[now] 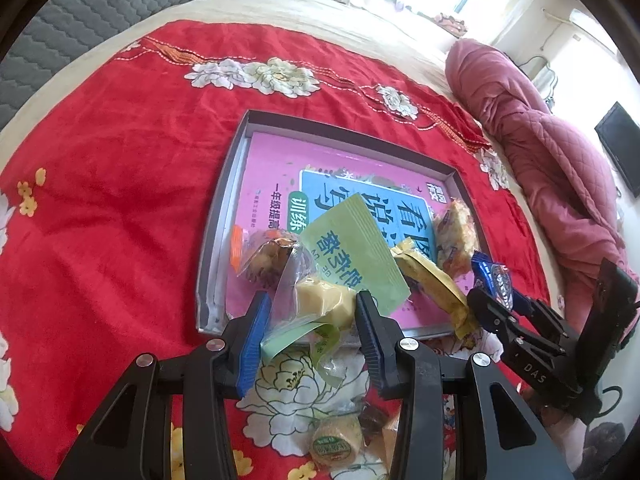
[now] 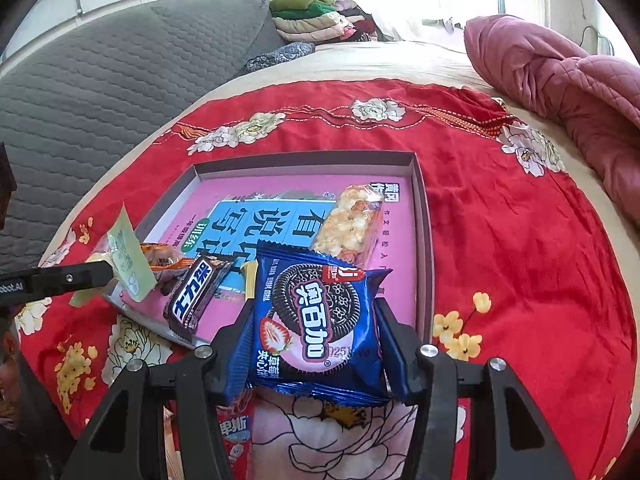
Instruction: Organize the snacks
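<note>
The left hand-held gripper (image 1: 310,320) was clenched on a clear bag (image 1: 320,300) with a yellow snack and a green label, holding it above the near edge of the tray (image 1: 224,200). The right hand-held gripper (image 2: 316,344) gripped a blue cookie pack (image 2: 316,320) by its sides, over the tray's near right corner. The tray lay on a red cloth (image 1: 120,160) spread over the bed, a pink book (image 2: 280,196) flat inside it. On the book rested a popcorn bar (image 2: 352,220) toward the far right, a chocolate bar (image 2: 196,292) across the near rim, and an orange-wrapped snack (image 1: 264,256) at the near left.
</note>
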Available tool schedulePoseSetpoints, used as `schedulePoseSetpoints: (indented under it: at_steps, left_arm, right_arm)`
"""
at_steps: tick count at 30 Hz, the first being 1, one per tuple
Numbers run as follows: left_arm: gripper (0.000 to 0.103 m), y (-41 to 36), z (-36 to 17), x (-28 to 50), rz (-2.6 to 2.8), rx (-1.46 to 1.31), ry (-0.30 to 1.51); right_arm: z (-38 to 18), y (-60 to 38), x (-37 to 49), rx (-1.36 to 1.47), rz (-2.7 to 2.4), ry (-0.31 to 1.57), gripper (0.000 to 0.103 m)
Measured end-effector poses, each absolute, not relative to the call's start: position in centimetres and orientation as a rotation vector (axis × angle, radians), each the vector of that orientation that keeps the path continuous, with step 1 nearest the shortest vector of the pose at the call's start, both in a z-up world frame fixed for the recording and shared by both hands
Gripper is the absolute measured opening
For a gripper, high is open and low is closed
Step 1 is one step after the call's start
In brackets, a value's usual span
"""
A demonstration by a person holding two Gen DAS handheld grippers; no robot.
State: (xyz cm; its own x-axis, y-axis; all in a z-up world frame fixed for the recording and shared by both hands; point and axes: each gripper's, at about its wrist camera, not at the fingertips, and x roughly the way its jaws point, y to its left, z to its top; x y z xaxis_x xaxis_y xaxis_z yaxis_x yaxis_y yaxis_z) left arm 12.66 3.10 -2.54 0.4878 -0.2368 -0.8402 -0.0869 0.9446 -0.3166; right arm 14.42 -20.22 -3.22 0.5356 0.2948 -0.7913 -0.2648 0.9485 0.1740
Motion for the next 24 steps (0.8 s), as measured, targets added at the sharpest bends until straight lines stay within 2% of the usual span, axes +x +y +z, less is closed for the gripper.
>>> schedulePoseSetpoints:
  at_steps: [24]
  left_arm:
    - [0.044, 1.6, -4.0, 14.8, -0.076, -0.312, 1.087]
  right_arm:
    - [-3.4, -19.7, 15.3, -0.016, 0.306, 0.938, 0.055]
